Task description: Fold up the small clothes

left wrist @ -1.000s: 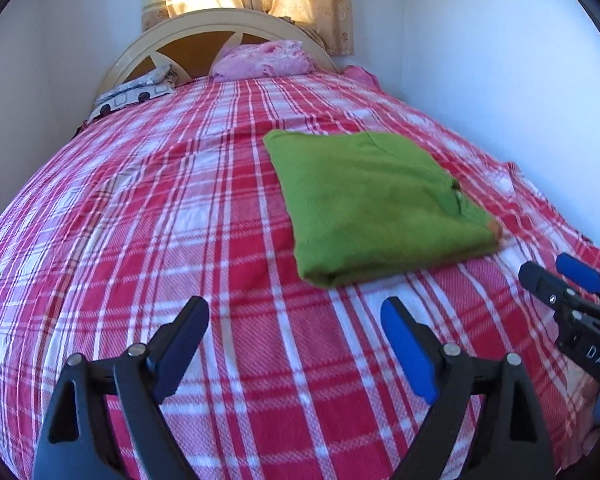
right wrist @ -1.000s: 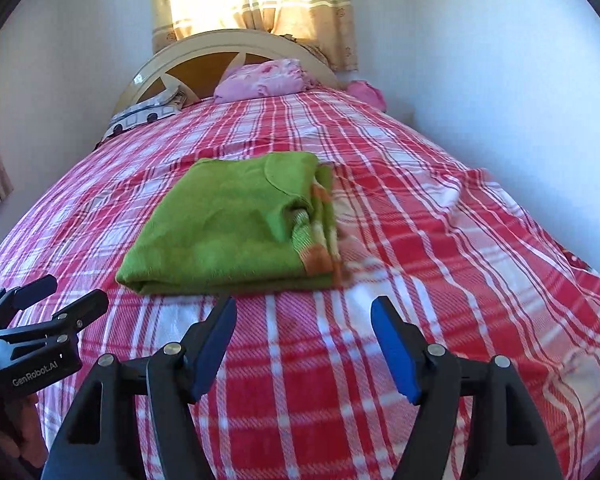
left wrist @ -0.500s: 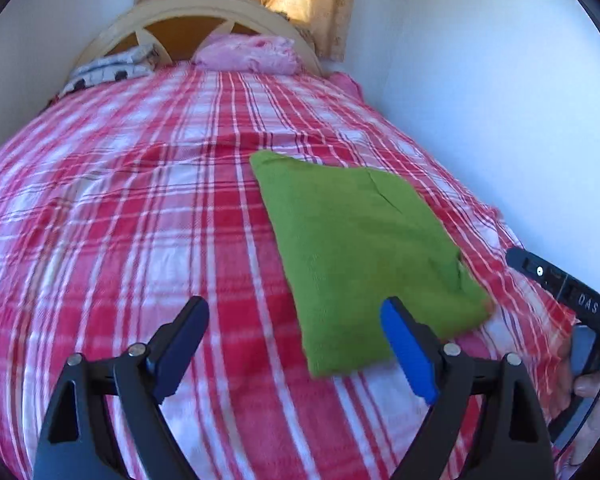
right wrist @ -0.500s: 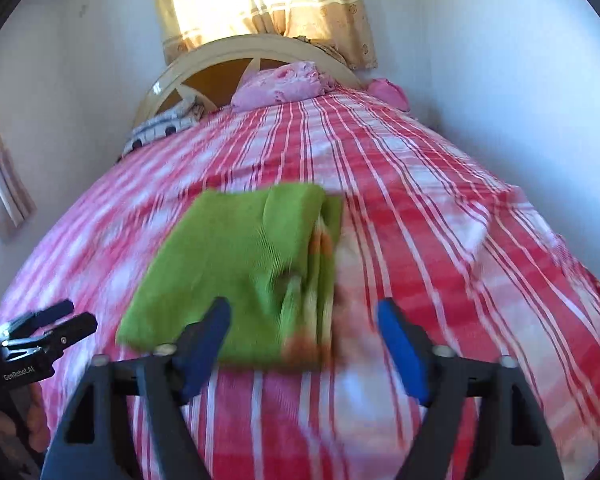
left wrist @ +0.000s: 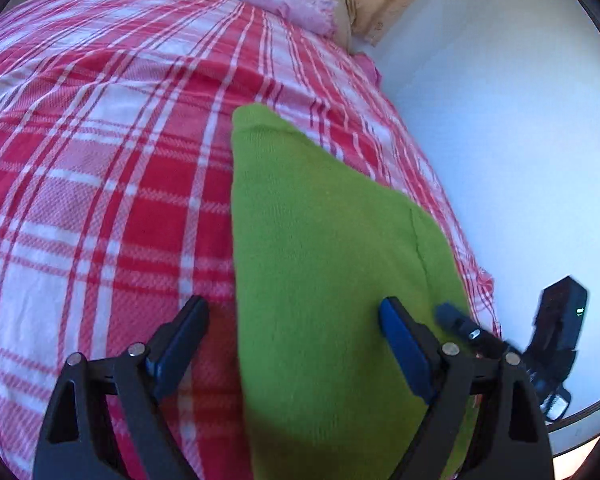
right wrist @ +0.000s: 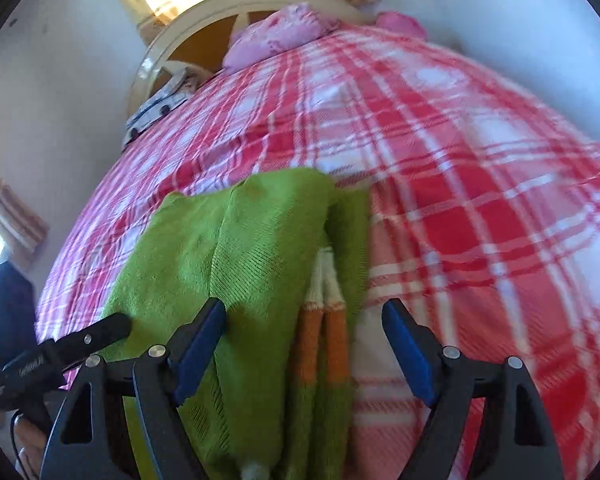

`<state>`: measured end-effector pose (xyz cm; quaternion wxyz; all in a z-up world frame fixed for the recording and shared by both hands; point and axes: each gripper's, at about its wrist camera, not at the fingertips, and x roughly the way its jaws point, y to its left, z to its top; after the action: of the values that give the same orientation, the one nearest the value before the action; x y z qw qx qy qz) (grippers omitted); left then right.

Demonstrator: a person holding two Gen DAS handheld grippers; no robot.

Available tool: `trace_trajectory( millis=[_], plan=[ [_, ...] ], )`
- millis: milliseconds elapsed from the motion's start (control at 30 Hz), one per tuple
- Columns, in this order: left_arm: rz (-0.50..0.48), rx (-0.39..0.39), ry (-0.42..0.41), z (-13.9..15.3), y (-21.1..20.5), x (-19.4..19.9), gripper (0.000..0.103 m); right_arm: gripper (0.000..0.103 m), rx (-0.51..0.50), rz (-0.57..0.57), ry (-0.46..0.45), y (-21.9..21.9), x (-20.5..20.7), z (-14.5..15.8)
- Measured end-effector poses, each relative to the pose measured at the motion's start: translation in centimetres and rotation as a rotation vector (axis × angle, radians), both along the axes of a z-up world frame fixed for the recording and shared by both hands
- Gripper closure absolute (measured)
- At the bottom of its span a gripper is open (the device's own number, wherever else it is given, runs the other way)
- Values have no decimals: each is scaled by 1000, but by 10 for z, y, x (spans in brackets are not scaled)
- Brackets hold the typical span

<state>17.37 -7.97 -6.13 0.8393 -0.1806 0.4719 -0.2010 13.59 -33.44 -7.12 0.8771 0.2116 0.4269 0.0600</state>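
A folded green knit garment (left wrist: 324, 264) lies on the red and white plaid bedspread (left wrist: 100, 184). My left gripper (left wrist: 294, 340) is open and hovers low over the garment's near left edge, one finger over the bedspread and one over the cloth. In the right wrist view the garment (right wrist: 240, 256) shows orange and white striped cuffs (right wrist: 326, 332) along its right edge. My right gripper (right wrist: 304, 344) is open over that edge, straddling the cuffs. The right gripper shows at the right in the left wrist view (left wrist: 472, 332). The left gripper shows at the left in the right wrist view (right wrist: 60, 352).
A pink pillow (right wrist: 284, 32) and a cream headboard (right wrist: 220, 12) stand at the far end of the bed. A patterned cloth (right wrist: 160, 104) lies near the headboard. A white wall (left wrist: 500, 120) runs close along the bed's right side.
Both grippers have moved forward and down onto the garment, from in front of it to over its near corners. Both stayed open. The garment has not moved.
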Motion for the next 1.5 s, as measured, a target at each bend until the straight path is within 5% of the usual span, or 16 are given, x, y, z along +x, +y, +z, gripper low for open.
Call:
trace_trajectory(
  millis=[167, 233, 433, 533, 800, 1033, 1500],
  plan=[
    [-64, 48, -50, 1, -16, -6, 30, 22, -12, 53, -24, 7, 4, -5],
    [-56, 52, -59, 2, -17, -6, 36, 47, -25, 75, -35, 11, 3, -4],
    [-51, 125, -112, 13, -26, -8, 59, 73, -143, 57, -79, 28, -7, 9],
    [-54, 210, -190, 28, -33, -20, 63, 75, -237, 46, -131, 44, -17, 25],
    [-46, 294, -358, 79, -12, -73, 64, 76, -202, -5, -249, 69, -67, 73],
    [2, 315, -328, 86, 45, -109, 64, 76, -156, 41, -300, 126, -113, 96],
    [274, 334, -222, 66, 192, -165, 64, 76, -106, 321, -306, 284, -140, 89]
  ],
)
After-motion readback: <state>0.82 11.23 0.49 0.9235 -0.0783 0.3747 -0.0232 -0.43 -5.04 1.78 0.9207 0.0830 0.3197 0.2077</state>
